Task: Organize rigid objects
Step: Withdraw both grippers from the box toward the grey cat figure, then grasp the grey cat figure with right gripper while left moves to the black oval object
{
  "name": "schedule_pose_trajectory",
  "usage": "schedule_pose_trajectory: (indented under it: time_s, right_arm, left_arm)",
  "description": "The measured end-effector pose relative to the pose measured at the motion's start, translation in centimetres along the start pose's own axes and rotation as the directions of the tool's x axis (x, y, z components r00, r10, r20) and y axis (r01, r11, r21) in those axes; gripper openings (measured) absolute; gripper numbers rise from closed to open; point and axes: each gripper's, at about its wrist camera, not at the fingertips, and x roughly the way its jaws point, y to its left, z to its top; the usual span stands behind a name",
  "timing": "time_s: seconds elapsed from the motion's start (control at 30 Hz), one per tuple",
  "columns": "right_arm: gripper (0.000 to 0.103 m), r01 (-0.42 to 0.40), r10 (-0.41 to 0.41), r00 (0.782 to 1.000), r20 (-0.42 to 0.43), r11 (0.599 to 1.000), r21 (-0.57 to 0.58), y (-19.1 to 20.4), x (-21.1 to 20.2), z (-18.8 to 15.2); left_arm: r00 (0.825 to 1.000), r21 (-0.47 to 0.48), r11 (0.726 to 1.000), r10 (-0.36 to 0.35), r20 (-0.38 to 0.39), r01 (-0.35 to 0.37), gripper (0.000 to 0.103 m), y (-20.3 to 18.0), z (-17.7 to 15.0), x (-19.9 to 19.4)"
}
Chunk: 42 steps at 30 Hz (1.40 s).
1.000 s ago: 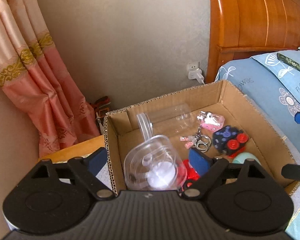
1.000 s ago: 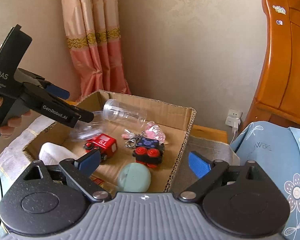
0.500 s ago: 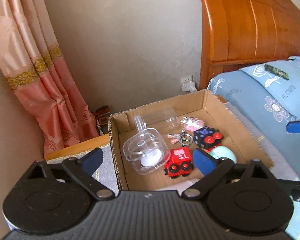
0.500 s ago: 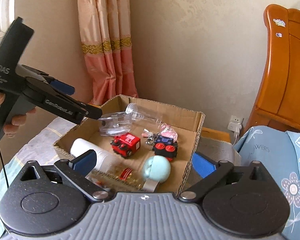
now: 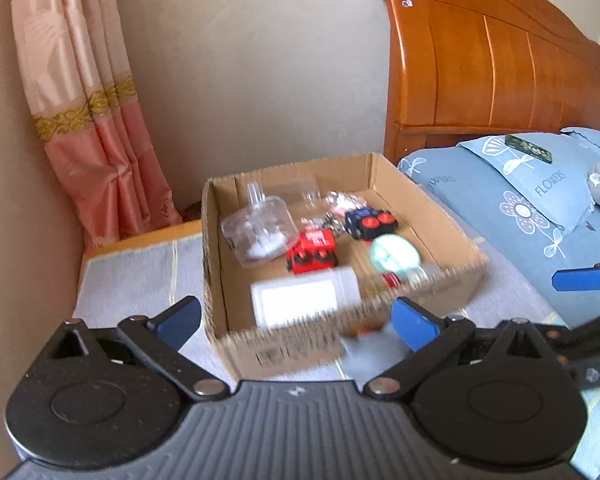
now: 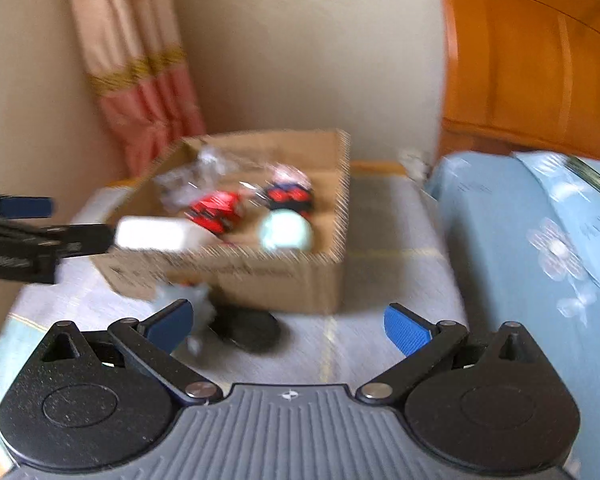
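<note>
A cardboard box stands on a grey cloth. It holds a clear plastic jug, a red toy car, a dark blue toy with red wheels, a mint green ball, a white bottle and a keyring. My left gripper is open and empty, in front of and above the box. My right gripper is open and empty, back from the box. A black round object lies on the cloth before the box. The right view is blurred.
A wooden headboard and blue floral bedding are on the right. A pink curtain hangs at the left by the wall. The grey cloth runs left of and in front of the box.
Both grippers have pulled back and up from the box. The clear jug, close to my left gripper a second ago, now lies in the box.
</note>
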Motion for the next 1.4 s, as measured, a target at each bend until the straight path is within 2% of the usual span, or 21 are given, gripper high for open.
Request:
schedule_pose_trajectory:
  time_s: [0.17,0.27,0.57,0.83,1.13,1.3,1.4]
  right_arm:
    - [0.103,0.09,-0.091,0.995,-0.032,0.996,-0.003,-0.1,0.4,-2.3]
    - [0.103,0.118,-0.118,0.992,-0.039,0.993,0.002,-0.3,0.5,-2.9]
    - [0.103,0.095,-0.094,0.992,-0.081,0.995,0.011,-0.5,1.3,-3.6]
    - [0.103,0.093,-0.091,0.992,-0.082,0.996,0.016,-0.8,1.4,-3.7]
    - [0.103,0.079,-0.077,0.994,-0.079,0.997,0.013,-0.9,1.4,-3.6]
    - [0.103,0.074,-0.073,0.995,-0.07,0.997,0.016,-0.8,1.1,-3.5]
    - [0.103,0.069,-0.068,0.995,-0.068,0.997,0.019,-0.8,1.0,-3.5]
  left_arm:
    - [1.0,-0.051,0.999,-0.002,-0.01,0.001,0.101,-1.4,-2.5,-0.1]
    - [1.0,-0.055,0.998,0.009,-0.026,-0.01,0.101,-2.3,-3.5,0.5]
    - [0.994,-0.031,0.999,0.021,-0.107,-0.025,0.101,-4.0,-4.6,3.3]
    - [0.986,-0.035,0.999,0.019,-0.167,-0.025,0.101,-3.8,-5.2,5.3]
    - [0.986,-0.052,0.999,0.004,-0.165,-0.013,0.102,-2.1,-5.6,4.1]
    - [0.985,-0.045,0.998,0.035,-0.167,-0.043,0.103,-0.6,-5.9,3.4]
    - [0.978,-0.032,0.993,0.104,-0.18,-0.111,0.102,0.6,-6.4,3.3]
